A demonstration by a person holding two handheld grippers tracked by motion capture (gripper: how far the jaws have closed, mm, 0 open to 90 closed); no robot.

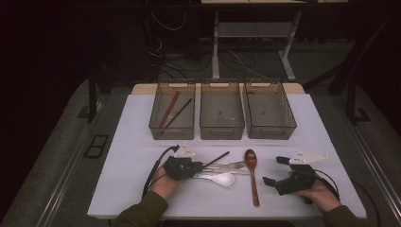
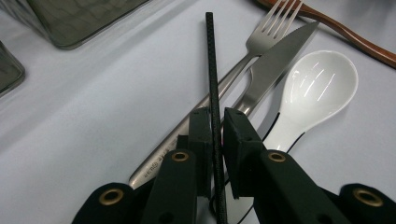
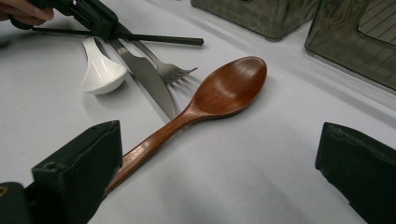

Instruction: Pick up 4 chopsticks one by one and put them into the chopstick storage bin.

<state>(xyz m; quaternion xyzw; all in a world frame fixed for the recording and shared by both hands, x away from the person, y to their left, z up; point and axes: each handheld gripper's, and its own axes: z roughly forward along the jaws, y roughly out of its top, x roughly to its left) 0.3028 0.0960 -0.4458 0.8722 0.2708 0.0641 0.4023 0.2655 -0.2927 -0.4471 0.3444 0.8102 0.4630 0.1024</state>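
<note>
dim room, grey floor (image 1: 56,142), white desk frame (image 1: 217,42), loose cables (image 1: 165,52)

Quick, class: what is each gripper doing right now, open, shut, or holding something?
Left gripper: shut on the black chopstick.
Right gripper: open, holding nothing, jaws wide apart by the wooden spoon.

Black chopstick (image 2: 212,70), thin and finely ribbed, is pinched near one end between the jaws of the left gripper (image 2: 215,122). It runs straight out past them, its far tip free, crossing above the steel fork (image 2: 261,42) and knife (image 2: 275,65) on the white table (image 2: 116,93).
</note>
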